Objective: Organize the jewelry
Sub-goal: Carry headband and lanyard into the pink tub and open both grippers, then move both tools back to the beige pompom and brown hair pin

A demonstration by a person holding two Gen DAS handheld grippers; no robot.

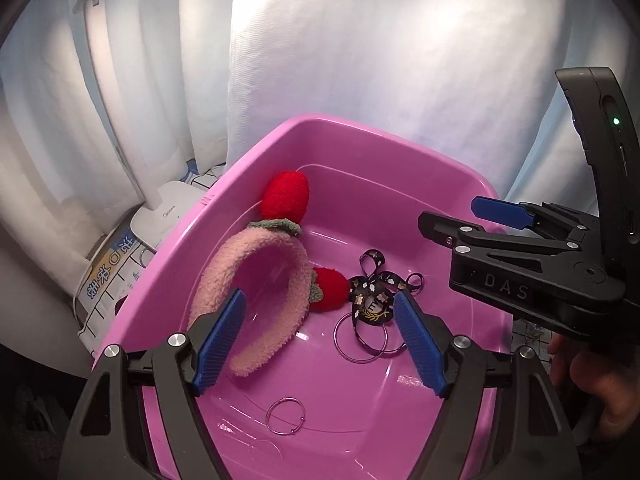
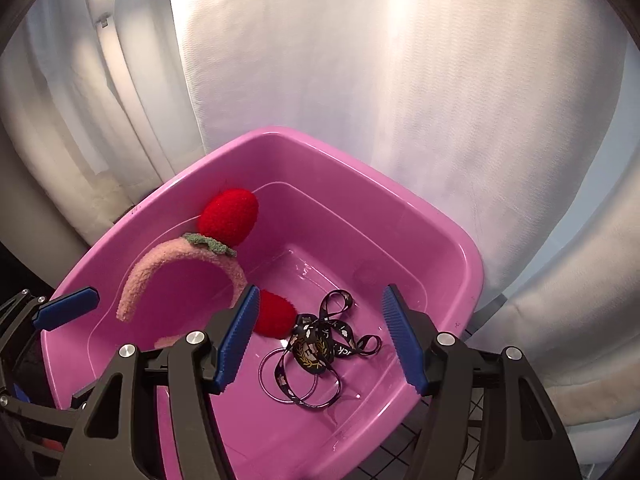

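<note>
A pink plastic tub (image 1: 400,140) (image 2: 360,184) holds a fuzzy pink headband (image 1: 264,280) (image 2: 176,260) with two red strawberry pompoms (image 1: 286,196) (image 2: 228,216). Beside it lie a black patterned ribbon bow (image 1: 370,300) (image 2: 320,340), thin hoop rings (image 1: 360,340) (image 2: 288,384) and one separate small hoop (image 1: 286,416). My left gripper (image 1: 320,340) is open and empty above the tub, over the headband and bow. My right gripper (image 2: 318,340) is open and empty above the bow; it also shows in the left wrist view (image 1: 472,220).
White curtains (image 1: 360,40) hang behind the tub. A white appliance (image 1: 168,212) and a printed box (image 1: 108,276) stand left of the tub. The other gripper's blue finger (image 2: 66,308) shows at the left of the right wrist view.
</note>
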